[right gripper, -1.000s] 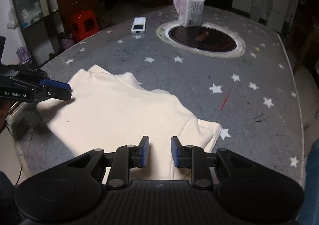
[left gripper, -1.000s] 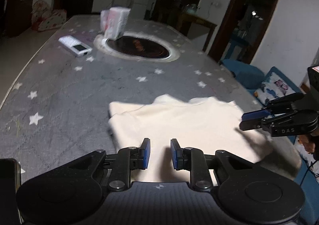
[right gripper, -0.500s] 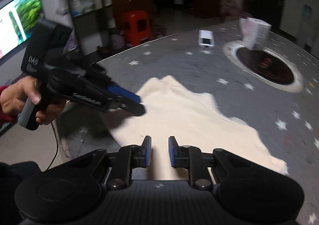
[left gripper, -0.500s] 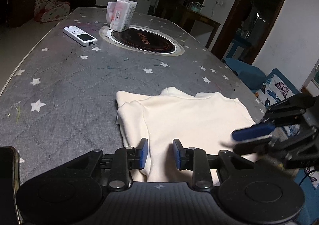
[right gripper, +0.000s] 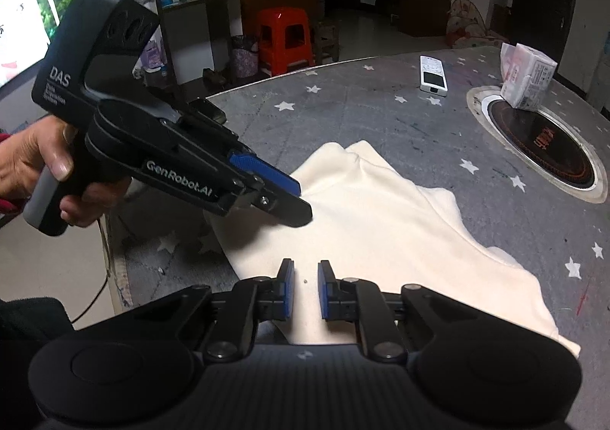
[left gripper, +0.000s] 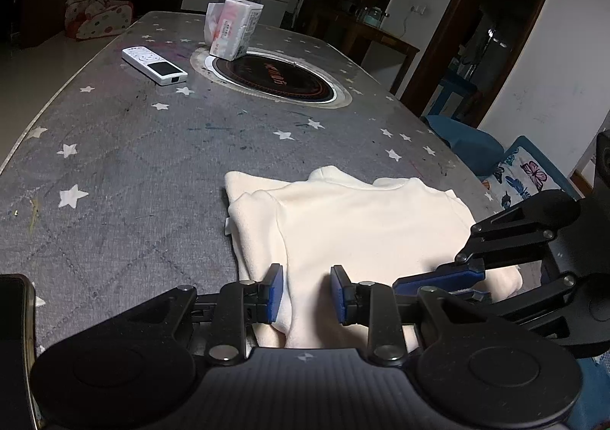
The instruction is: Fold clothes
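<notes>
Left wrist view gives me the grey star-patterned tabletop [left gripper: 126, 147] filling most of the scene, with a round black induction cooktop [left gripper: 272, 77] set into it at about 12 o'clock. The cream sweater [left gripper: 366, 227] lies partly folded at the near edge, toward 5 o'clock from the cooktop, one sleeve doubled over along its left side.

My left hand-held gripper [left gripper: 307, 294] sits low over the sweater's near edge, jaws parted by a moderate gap with cloth showing between them; I cannot tell whether the pads touch the fabric, and nothing is pinched. My right hand-held gripper [left gripper: 442, 281] comes in from 3 o'clock, its blue-padded fingers over the sweater's right edge.

From the right wrist view, the right hand-held gripper [right gripper: 305, 289] has a narrower gap, cream fabric visible between the pads and nothing clamped. The left hand-held gripper [right gripper: 278, 193] reaches in from 9 o'clock, tips over the sweater [right gripper: 381, 235], held in my left hand [right gripper: 36, 163].

Farther off, a wrapped tissue pack [left gripper: 232, 34] stands on the cooktop's far-left rim, and a white remote control [left gripper: 154, 65] lies at 10 o'clock from the cooktop.
</notes>
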`<state>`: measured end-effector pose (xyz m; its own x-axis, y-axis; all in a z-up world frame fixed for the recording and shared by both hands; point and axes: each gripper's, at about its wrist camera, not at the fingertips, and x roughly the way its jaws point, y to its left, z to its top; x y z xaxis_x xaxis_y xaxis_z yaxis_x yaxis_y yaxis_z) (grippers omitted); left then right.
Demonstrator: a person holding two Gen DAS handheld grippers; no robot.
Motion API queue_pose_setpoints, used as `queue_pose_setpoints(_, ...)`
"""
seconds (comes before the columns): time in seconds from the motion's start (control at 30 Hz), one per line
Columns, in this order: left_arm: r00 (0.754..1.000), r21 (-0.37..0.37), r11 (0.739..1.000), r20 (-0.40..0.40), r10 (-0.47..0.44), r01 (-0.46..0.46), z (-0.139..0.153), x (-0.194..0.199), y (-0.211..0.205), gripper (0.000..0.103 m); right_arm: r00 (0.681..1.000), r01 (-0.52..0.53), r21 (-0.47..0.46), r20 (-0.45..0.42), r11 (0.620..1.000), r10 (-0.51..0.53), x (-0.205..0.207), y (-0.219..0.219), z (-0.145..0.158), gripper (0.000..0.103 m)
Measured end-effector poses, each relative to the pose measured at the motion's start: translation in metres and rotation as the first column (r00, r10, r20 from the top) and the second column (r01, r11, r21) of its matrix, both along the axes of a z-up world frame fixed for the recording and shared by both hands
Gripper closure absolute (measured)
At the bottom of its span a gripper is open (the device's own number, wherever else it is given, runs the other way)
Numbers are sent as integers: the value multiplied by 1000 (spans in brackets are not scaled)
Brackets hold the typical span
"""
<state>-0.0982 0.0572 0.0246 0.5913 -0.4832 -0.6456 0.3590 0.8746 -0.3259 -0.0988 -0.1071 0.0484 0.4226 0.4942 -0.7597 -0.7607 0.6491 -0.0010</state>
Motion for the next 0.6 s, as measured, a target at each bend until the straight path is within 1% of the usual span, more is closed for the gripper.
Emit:
queue_pose_setpoints(0.3,1000,2,1000,-1,-1,1,0,0,0,72,997,-33,-53,62,998,36,-12,8,-4,98)
queue_pose_setpoints(0.6,1000,2,1000,1,-3,3,-1,0,0,71,998,-18,-50,61,999,21,-12,8,-6,99)
